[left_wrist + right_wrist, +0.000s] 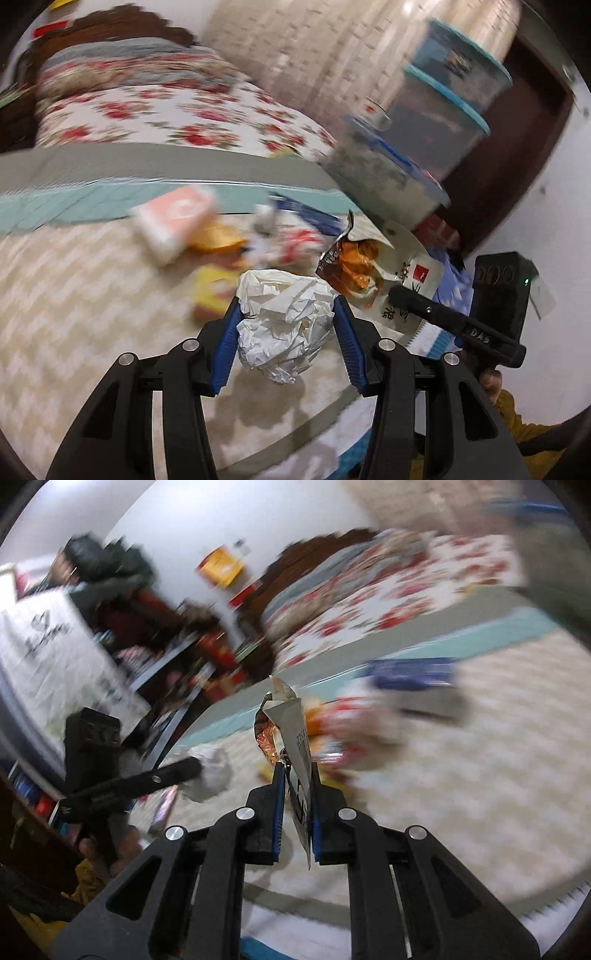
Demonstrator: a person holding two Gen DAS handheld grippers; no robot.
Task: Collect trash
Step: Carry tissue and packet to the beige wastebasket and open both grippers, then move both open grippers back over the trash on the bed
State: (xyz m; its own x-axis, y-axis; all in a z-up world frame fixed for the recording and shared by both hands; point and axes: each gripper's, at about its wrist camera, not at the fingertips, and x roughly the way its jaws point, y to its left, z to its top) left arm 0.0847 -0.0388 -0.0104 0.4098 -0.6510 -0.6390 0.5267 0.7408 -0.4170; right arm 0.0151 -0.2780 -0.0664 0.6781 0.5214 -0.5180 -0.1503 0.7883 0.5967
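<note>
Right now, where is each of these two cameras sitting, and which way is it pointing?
Left wrist: sits on the left gripper, looking along its fingers at the crumpled white paper they clamp, over the bed; the right gripper shows at the right edge.
Right wrist: sits on the right gripper, facing the snack wrapper it pinches, with the room's shelves behind; the left gripper shows at left.
Shared: bed, blurred trash pile, both held items.

"DAS" on right claw [397, 293] body
</note>
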